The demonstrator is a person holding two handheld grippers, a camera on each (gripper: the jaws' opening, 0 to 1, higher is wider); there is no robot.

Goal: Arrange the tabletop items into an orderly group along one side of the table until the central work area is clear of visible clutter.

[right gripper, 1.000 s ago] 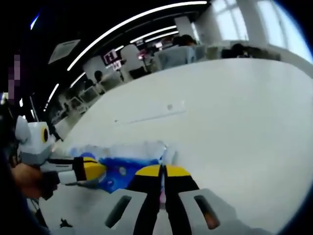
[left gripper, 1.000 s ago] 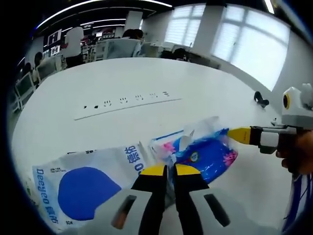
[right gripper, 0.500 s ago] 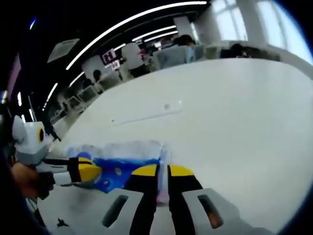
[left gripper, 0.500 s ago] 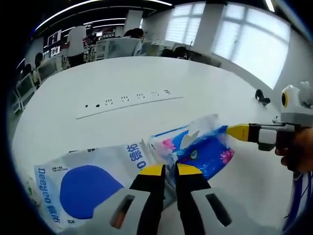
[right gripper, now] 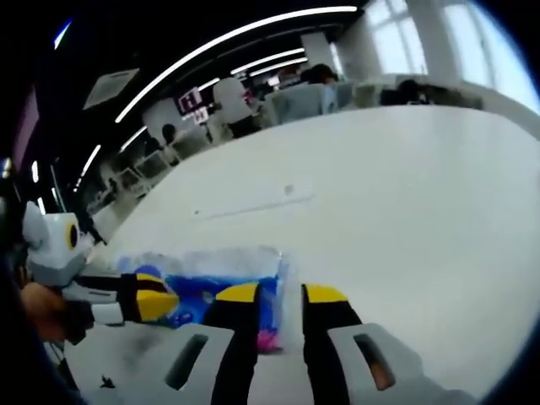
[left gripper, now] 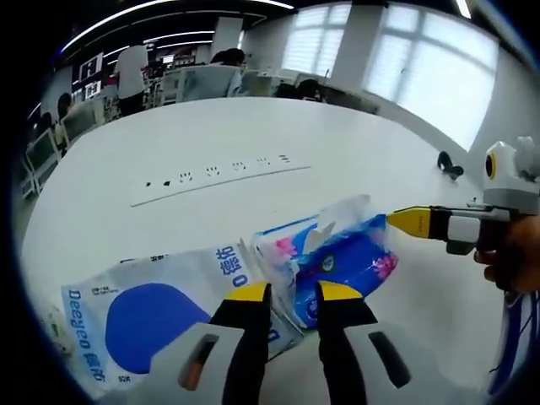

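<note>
Two grippers meet at one tissue pack (left gripper: 342,257) on the white table (left gripper: 253,135). In the left gripper view, the left gripper (left gripper: 291,293) is nearest, and its yellow-tipped fingers (left gripper: 246,294) are spread a little, with the near edge of the pack just beyond the gap between them. The pack is blue and pink under a clear, wrinkled wrapper and lies flat on the table. Just left of it lies a larger white bag (left gripper: 160,308) with a blue circle and blue letters; its right edge touches or goes under the pack.

From the right side the right gripper (left gripper: 403,222) comes in, held by a hand (left gripper: 510,257), with its yellow tip at the far right end of the pack. In the right gripper view, the right gripper (right gripper: 280,294) has its fingers (right gripper: 325,294) parted, with the end of the tissue pack (right gripper: 224,287) between them.

Farther away, a white power strip (left gripper: 219,179) lies across the table. A small dark object (left gripper: 450,164) sits near the right edge. Beyond the table are office chairs (left gripper: 202,80) and bright windows (left gripper: 422,59).
</note>
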